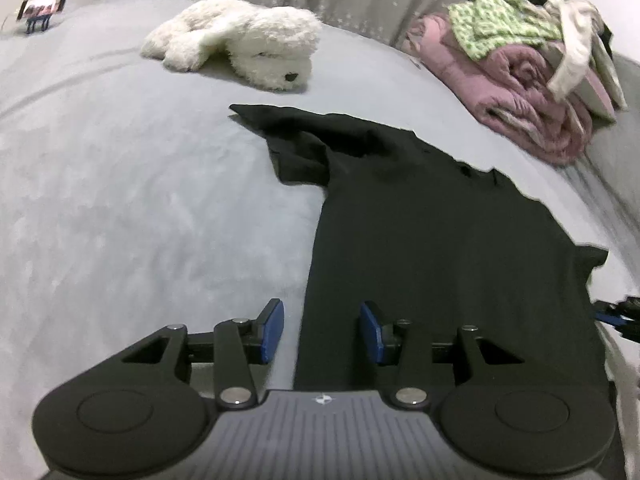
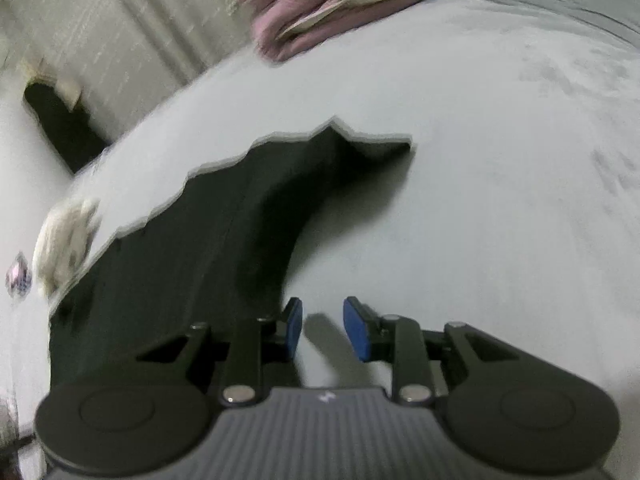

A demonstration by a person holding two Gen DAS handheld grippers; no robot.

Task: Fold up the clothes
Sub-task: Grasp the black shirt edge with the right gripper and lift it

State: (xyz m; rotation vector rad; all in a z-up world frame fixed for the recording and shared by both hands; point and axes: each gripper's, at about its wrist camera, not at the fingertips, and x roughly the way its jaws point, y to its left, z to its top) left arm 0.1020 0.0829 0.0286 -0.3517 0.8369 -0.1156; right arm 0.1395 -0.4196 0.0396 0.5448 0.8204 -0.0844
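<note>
Black short-sleeved cotton T-shirt (image 1: 440, 248) lay spread flat on wide grey-sheeted bed (image 1: 120, 200), hem toward near edge, collar toward far edge, one sleeve reaching out toward fluffy white plush dog (image 1: 240, 40). Probably smoothed out that way so first fold could run lengthwise.

Left gripper (image 1: 322, 330) hung low over near hem w/ jaws spread wide, nothing between them; left pad over bare sheet, right pad over black cloth, so shirt's left side edge ran thru the gap. Looked lined up to pinch that hem corner, tho contact w/ fabric couldn't be confirmed.

Right gripper (image 2: 322, 328) also released, jaws apart, empty, over bare sheet just beside shirt's right side edge; T-shirt (image 2: 180, 248) sat left of it in that blurred view. Likely placed to take the matching corner on that side.

Rumpled pink quilted blanket (image 1: 520, 92) sat at far right corner of bed w/ green-patterned garment (image 1: 492, 24) and pale cloths heaped on top: prob. the pile waiting its turn, kept well apart from working area. Small photo-like card on blue stand (image 1: 40, 8) at far left corner.

Folding not yet begun by the look of it.
</note>
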